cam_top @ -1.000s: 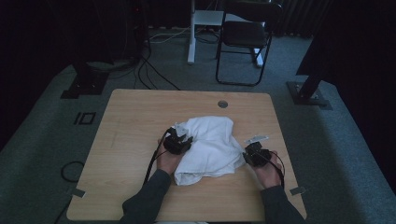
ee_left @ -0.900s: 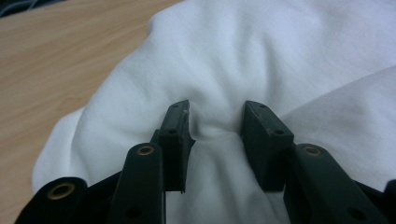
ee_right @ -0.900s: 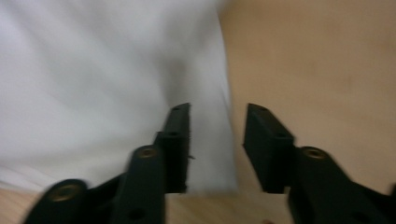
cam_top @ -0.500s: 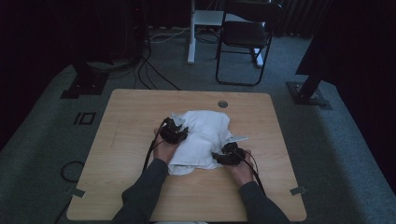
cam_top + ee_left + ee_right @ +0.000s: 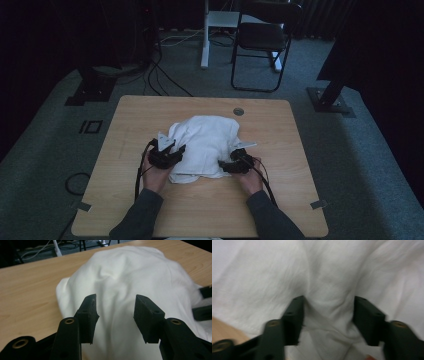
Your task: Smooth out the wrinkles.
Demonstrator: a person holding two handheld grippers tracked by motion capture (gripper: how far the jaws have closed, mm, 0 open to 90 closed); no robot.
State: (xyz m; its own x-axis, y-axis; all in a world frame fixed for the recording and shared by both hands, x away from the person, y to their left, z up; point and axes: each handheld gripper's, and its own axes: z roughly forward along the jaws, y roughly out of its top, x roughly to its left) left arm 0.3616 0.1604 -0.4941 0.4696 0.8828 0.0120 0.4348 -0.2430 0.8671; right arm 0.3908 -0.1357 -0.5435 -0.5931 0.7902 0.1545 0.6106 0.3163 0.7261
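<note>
A white cloth [image 5: 205,145], bunched and partly folded over on itself, lies on the wooden table [image 5: 280,210] slightly toward the far edge of its middle, clear of all four corners. The left gripper [image 5: 169,153] sits at the cloth's left margin and the right gripper [image 5: 231,164] at its near right margin, placing the bundle between the two hands, consistent with folding or gathering work. In the left gripper view the jaws stand spread with cloth [image 5: 130,277] lying beyond and beneath them, pads not pressing on it; they have just been opening. In the right gripper view the jaws are likewise spread, with a ridge of fabric [image 5: 329,302] rising between them but not pinched; they too have just been opening. Judged from this, both grips are released and the cloth rests under its own weight.
</note>
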